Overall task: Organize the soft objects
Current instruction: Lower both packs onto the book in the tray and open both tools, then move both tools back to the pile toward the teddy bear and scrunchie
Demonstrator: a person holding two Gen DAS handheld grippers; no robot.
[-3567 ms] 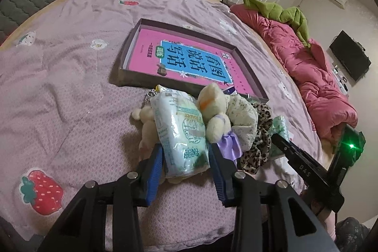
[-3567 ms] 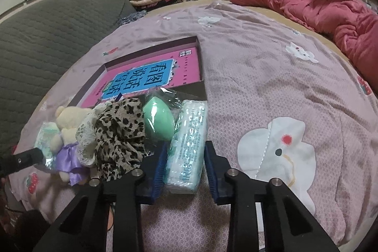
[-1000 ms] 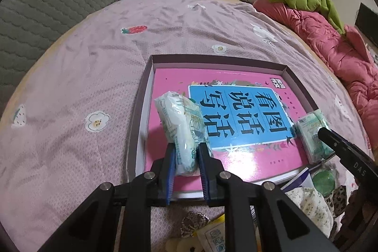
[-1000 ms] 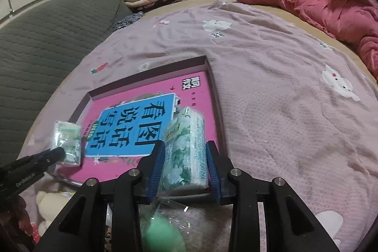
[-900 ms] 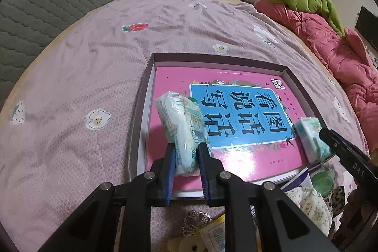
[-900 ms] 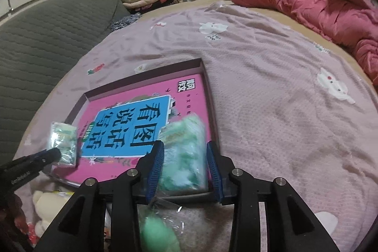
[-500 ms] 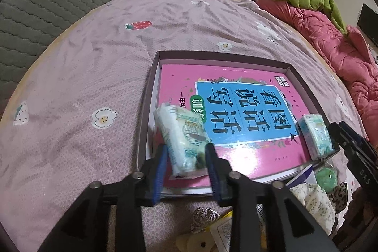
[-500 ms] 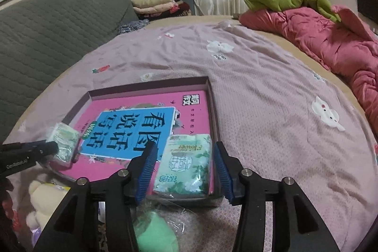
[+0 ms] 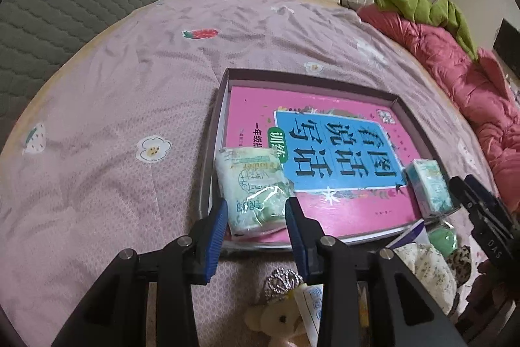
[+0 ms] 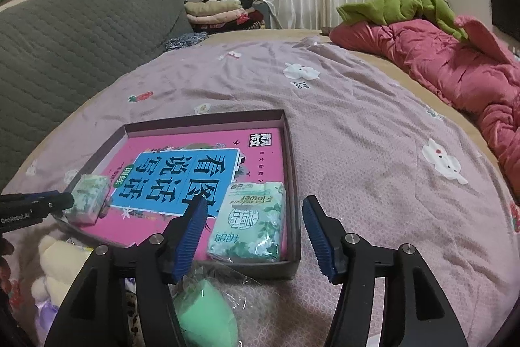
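Observation:
A shallow box (image 9: 208, 152) (image 10: 291, 158) with a pink and blue book in it lies on the bed. One green-white tissue pack (image 9: 252, 189) (image 10: 87, 199) rests in the box's near left corner, between the open jaws of my left gripper (image 9: 255, 217) (image 10: 48, 205). A second tissue pack (image 10: 250, 221) (image 9: 429, 189) lies in the near right corner, just ahead of my wide-open right gripper (image 10: 255, 226) (image 9: 471, 194). Neither gripper holds anything.
In front of the box lie a cream teddy bear (image 9: 276, 324) (image 10: 57, 259), a green sponge in plastic wrap (image 10: 204, 311) (image 9: 442, 236), a floral pouch (image 9: 429, 265) and a leopard-print cloth (image 9: 461, 256). A red quilt (image 10: 455, 67) lies at the right, a grey headboard (image 10: 65, 31) at the left.
Both grippers have opened and let go of their tissue packs, which now lie in the box. Both grippers have drawn back a little.

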